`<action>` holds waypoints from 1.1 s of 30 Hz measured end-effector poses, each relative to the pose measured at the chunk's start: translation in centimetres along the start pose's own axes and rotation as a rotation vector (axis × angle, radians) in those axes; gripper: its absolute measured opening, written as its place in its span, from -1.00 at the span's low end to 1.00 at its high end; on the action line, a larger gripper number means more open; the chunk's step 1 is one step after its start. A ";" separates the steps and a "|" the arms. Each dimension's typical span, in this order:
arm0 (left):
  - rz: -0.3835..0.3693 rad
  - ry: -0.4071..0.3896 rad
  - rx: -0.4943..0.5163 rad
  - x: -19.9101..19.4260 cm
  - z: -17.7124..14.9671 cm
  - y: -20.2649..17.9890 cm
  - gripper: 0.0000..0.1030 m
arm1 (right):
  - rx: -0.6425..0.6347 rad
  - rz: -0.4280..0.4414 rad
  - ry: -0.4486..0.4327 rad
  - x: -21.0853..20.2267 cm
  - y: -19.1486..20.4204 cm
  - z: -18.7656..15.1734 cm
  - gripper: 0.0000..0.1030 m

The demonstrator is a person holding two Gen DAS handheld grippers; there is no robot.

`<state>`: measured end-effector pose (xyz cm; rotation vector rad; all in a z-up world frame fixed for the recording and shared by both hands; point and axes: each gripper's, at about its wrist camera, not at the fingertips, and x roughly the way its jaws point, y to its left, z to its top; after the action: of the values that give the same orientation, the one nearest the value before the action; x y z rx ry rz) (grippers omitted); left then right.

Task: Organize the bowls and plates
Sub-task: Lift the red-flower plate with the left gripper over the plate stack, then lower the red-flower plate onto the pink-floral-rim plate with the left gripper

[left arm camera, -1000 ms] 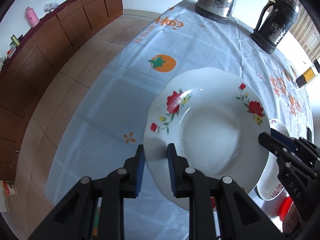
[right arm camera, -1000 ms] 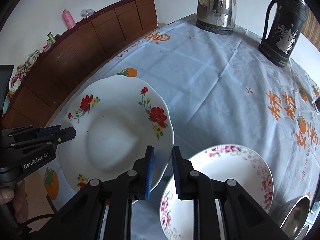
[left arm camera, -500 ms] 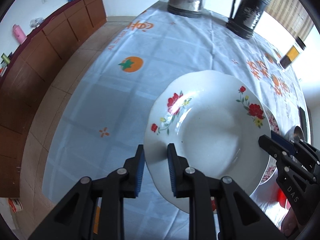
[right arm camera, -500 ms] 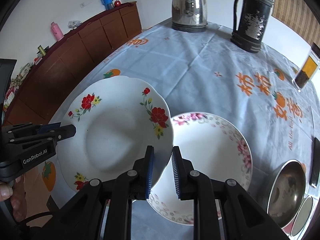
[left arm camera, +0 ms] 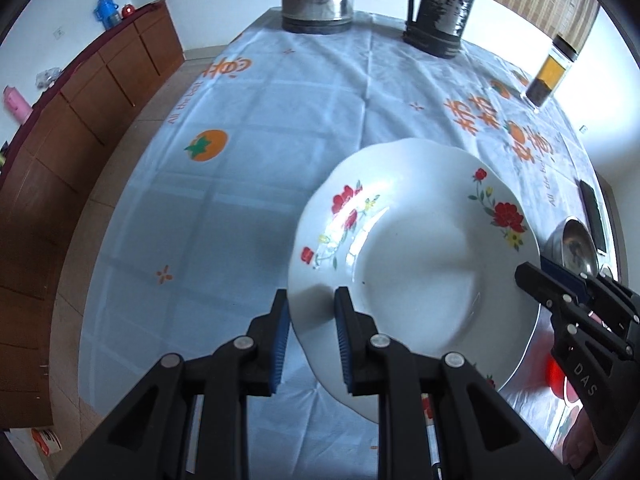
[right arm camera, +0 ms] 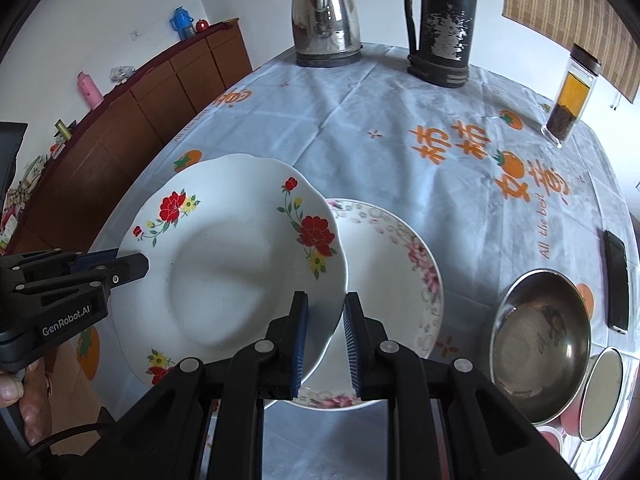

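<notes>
Nearest to me, my left claw [left arm camera: 308, 336] is clamped on the near-left rim of the red-flower plate [left arm camera: 416, 264], one blue pad under the rim and one on top. My right claw [right arm camera: 324, 336] grips the same plate [right arm camera: 240, 264] on its opposite rim, so I hold it between both claws, lifted clear of the desk [right arm camera: 380, 120] and tilted a little. In the right wrist view I can see my left claw [right arm camera: 136, 266] coming in from the left edge with a hand [right arm camera: 16, 400] below it.

Just under the right side of the held plate lies a pink-flower plate [right arm camera: 404, 276], flat on the blue cloth; the held plate overlaps its left part. Right of that sits a steel bowl [right arm camera: 540, 336], with a smaller round steel dish [right arm camera: 602, 392] touching or just beside its right rim; I cannot tell which. A dark phone [right arm camera: 616, 280] lies near the right edge of the desk.

Farther back stands a glass jar [right arm camera: 572, 100] with dark and yellow contents. At the far end are a black flask [right arm camera: 444, 20] and a steel kettle [right arm camera: 324, 20], side by side. A brown sideboard [right arm camera: 140, 120] runs along the wall to the left.
</notes>
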<state>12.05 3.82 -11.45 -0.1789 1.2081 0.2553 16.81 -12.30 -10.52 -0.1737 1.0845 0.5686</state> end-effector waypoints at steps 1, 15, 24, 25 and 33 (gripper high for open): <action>-0.001 0.000 0.004 0.0 0.0 -0.2 -0.61 | 0.006 -0.002 -0.001 -0.1 -0.3 -0.1 -0.62; -0.011 -0.003 0.046 -0.4 -0.1 -2.5 -0.62 | 0.049 -0.017 -0.015 -1.0 -2.5 -1.1 -0.62; -0.019 -0.002 0.061 -0.4 -0.2 -3.4 -0.62 | 0.066 -0.026 -0.016 -1.2 -3.4 -1.5 -0.62; -0.020 -0.002 0.063 -0.4 -0.2 -3.5 -0.62 | 0.067 -0.027 -0.016 -1.3 -3.5 -1.5 -0.62; -0.029 0.002 0.077 -0.2 -0.1 -4.1 -0.62 | 0.080 -0.037 -0.016 -1.4 -4.1 -1.8 -0.62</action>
<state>13.11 -0.17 -11.27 -0.1301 1.2146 0.1830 17.03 -16.97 -10.68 -0.1191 1.0846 0.4913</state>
